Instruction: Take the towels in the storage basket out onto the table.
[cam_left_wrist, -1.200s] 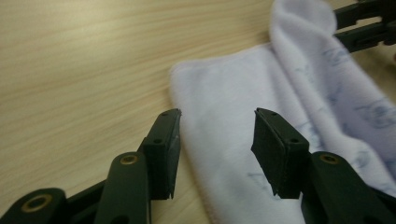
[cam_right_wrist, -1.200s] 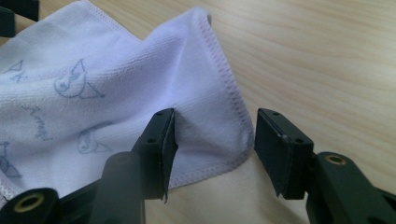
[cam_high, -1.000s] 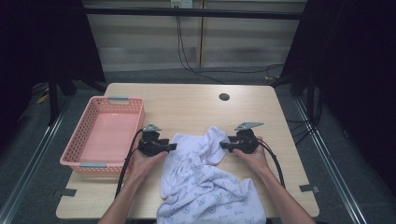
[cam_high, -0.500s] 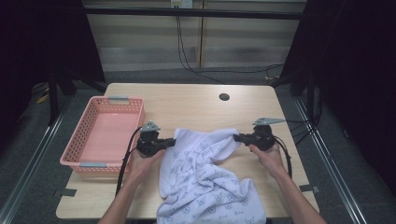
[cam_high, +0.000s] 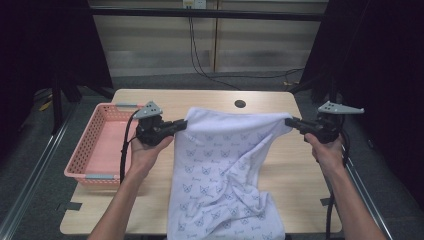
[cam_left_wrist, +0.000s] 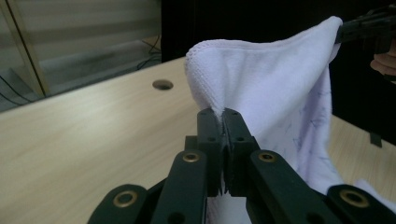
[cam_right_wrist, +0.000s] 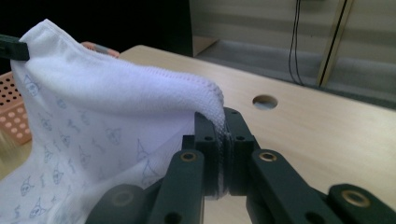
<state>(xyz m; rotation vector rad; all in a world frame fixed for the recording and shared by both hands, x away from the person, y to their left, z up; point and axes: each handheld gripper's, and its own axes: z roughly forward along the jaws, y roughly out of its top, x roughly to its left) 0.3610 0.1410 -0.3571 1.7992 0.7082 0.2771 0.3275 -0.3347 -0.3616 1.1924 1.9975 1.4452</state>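
A white towel (cam_high: 225, 165) printed with small blue figures hangs stretched between both grippers above the wooden table (cam_high: 295, 170); its lower part drapes over the table's front edge. My left gripper (cam_high: 184, 124) is shut on the towel's left top corner (cam_left_wrist: 205, 70). My right gripper (cam_high: 289, 121) is shut on the right top corner (cam_right_wrist: 210, 100). In each gripper view the black jaws pinch the hem of the cloth. The top edge sags a little between the two corners.
A pink plastic basket (cam_high: 95, 145) stands on the table's left side, next to my left hand. A round cable hole (cam_high: 240, 104) lies at the table's far middle. Dark curtains flank the table; cables hang on the back wall.
Both grippers closed on the towel's corners, then rose and moved apart, the right one well to the right. The towel went from a crumpled heap to a hanging, spread sheet.
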